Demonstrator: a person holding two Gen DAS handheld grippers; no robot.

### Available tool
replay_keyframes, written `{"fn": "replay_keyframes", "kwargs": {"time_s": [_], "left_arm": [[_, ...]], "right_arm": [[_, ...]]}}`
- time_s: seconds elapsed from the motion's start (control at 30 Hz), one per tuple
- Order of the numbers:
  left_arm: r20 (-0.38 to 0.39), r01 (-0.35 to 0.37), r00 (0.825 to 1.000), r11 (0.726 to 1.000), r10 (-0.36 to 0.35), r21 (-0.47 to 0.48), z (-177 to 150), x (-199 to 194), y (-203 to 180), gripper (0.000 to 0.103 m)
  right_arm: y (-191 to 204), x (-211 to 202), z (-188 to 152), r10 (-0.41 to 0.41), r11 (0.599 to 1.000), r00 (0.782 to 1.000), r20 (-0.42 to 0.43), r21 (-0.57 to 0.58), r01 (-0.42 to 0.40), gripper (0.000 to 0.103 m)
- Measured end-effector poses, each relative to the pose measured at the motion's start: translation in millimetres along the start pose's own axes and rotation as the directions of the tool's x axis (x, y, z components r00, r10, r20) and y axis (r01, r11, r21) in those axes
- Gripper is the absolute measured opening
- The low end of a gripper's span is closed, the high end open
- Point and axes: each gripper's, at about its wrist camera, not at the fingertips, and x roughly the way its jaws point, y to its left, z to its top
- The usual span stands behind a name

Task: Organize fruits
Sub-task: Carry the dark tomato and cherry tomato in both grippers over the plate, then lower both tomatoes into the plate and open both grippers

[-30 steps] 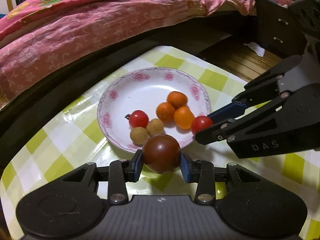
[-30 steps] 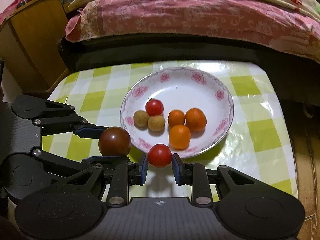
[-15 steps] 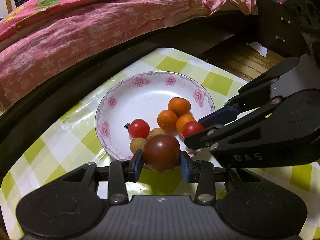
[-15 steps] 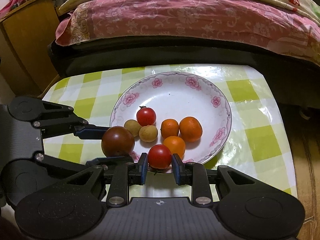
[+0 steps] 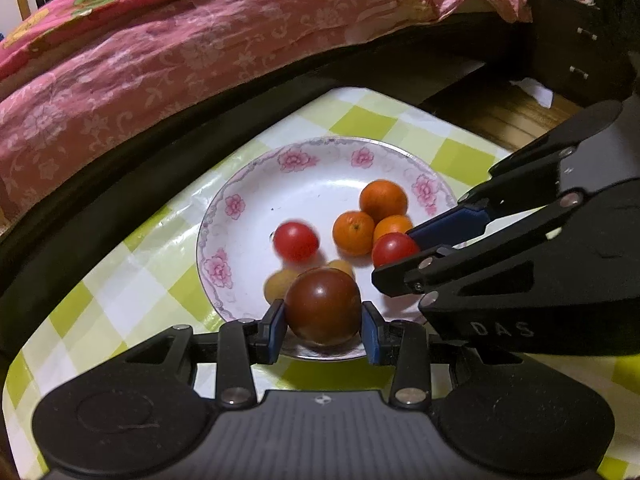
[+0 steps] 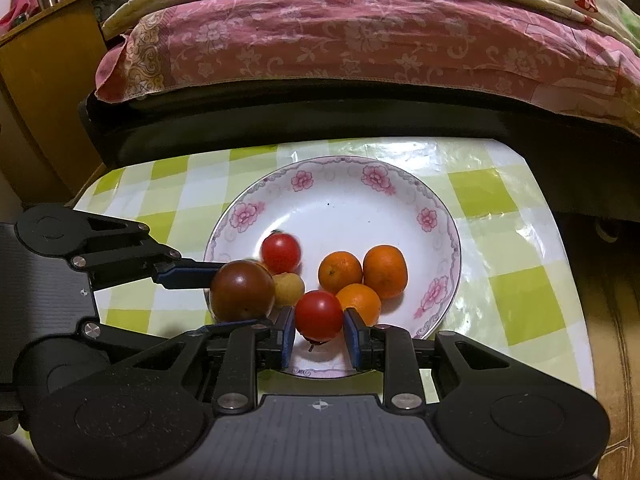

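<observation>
- Left gripper [image 5: 323, 322]: clamped on a dark brown-red tomato [image 5: 322, 306], blue pads pressing its two sides at the widest part. Held over the near rim of the plate [image 5: 248, 184], not resting on it as far as I can tell.
- Right gripper [image 6: 319, 334]: clamped on a small red tomato [image 6: 319, 315], stem end pointing down. It also hangs over the near rim, just beside the left one.
- Plate contents: another red tomato [image 6: 281, 253], three small oranges [image 6: 385, 271] touching one another, and two pale round fruits [image 6: 286, 289], one largely hidden behind the dark tomato. All sit in the near half; the far half is bare.
- Plate stands on a table with a green-and-white checked cover [image 6: 504, 248]; a bed with pink floral bedding [image 6: 360, 36] lies behind.
- Judgement: both fruits are being carried in together for release on the plate. Side grips at the middle suit round, smooth fruit.
- Risk: open space beneath each gripper is tight; a released tomato may roll into the cluster or off the near rim.
</observation>
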Motion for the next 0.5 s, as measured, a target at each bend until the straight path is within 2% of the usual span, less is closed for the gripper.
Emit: {"fn": "replay_keyframes", "kwargs": {"time_s": [0.23, 0.5], "left_arm": [[0.001, -0.014, 1.000, 0.999, 0.014, -0.041, 2.4, 4.6, 7.7, 0.046], [-0.002, -0.019, 1.000, 0.999, 0.019, -0.038, 3.2, 6.1, 6.7, 0.047]], "right_arm": [[4.0, 8.7, 2.6, -0.033, 0.998, 0.999, 0.032, -0.043, 0.034, 0.023], [1.1, 6.4, 3.2, -0.033, 0.999, 0.998, 0.048, -0.028, 0.034, 0.024]]}}
